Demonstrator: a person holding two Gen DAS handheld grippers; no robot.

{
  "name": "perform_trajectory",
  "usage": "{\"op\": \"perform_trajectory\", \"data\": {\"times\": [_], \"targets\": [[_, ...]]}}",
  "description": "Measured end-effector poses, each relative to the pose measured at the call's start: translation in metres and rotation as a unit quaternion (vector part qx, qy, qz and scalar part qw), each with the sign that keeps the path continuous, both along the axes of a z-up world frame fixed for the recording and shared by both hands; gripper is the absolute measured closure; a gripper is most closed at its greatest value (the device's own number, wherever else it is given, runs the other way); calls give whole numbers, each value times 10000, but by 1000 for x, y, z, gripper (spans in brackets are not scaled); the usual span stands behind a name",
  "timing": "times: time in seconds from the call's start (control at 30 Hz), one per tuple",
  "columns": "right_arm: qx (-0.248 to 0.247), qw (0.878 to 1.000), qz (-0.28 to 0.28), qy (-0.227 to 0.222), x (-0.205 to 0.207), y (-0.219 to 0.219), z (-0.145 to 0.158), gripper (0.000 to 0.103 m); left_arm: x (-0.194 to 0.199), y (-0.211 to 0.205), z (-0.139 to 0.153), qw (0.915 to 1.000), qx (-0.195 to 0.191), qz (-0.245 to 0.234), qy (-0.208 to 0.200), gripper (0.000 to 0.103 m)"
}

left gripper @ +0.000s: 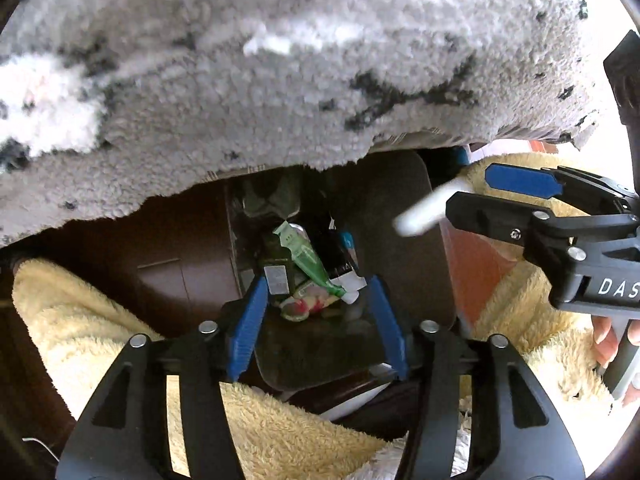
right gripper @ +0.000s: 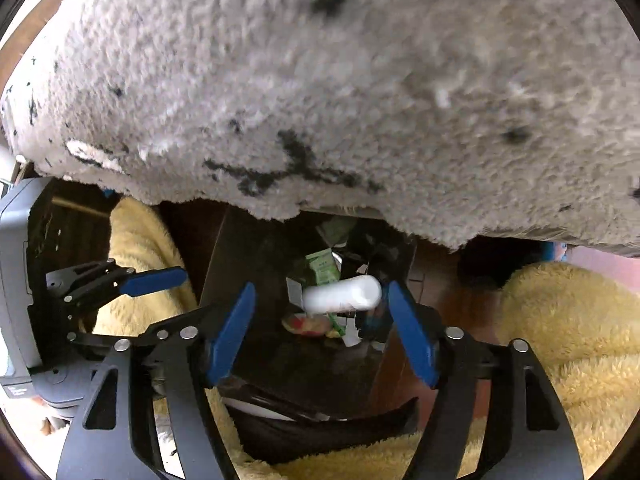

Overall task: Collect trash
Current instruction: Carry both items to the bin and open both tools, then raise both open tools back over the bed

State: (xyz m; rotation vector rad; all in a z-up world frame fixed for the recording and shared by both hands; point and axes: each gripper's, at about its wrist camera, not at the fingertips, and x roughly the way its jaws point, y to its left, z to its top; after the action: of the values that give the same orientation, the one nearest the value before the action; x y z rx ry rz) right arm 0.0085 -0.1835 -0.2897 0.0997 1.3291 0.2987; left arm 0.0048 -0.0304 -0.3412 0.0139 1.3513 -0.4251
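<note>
A dark bin lined with a black bag (left gripper: 400, 216) stands below both grippers and holds trash: a green wrapper (left gripper: 306, 258), a dark green carton (left gripper: 276, 268) and a red and yellow wrapper (left gripper: 304, 306). My left gripper (left gripper: 318, 320) is open and empty above the bin. My right gripper (right gripper: 322, 320) is open; a blurred white tube (right gripper: 342, 294) is in the air between its fingers, over the bin (right gripper: 240, 252). In the left wrist view the right gripper (left gripper: 472, 196) comes in from the right with the white tube (left gripper: 426, 210) off its tips.
A shaggy grey rug with black marks (left gripper: 280, 80) fills the upper half of both views (right gripper: 320, 80). Fluffy yellow fabric (left gripper: 100, 328) lies on both sides of the bin (right gripper: 568, 320). Dark wooden floor (left gripper: 168, 240) surrounds the bin.
</note>
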Motion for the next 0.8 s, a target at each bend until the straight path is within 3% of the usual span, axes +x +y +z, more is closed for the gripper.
{"op": "perform_trajectory", "data": {"times": [0.2, 0.43, 0.8], "targets": [[-17, 9994, -140, -302, -9, -10, 18, 11, -8, 3, 25, 9995, 67, 32, -305, 35], [-182, 9954, -355, -869, -13, -28, 57, 5, -19, 8, 72, 9946, 236, 72, -1013, 9], [-168, 9814, -476, -1852, 1, -50, 138, 4, 0, 27, 170, 9740, 317, 159, -2239, 8]]}}
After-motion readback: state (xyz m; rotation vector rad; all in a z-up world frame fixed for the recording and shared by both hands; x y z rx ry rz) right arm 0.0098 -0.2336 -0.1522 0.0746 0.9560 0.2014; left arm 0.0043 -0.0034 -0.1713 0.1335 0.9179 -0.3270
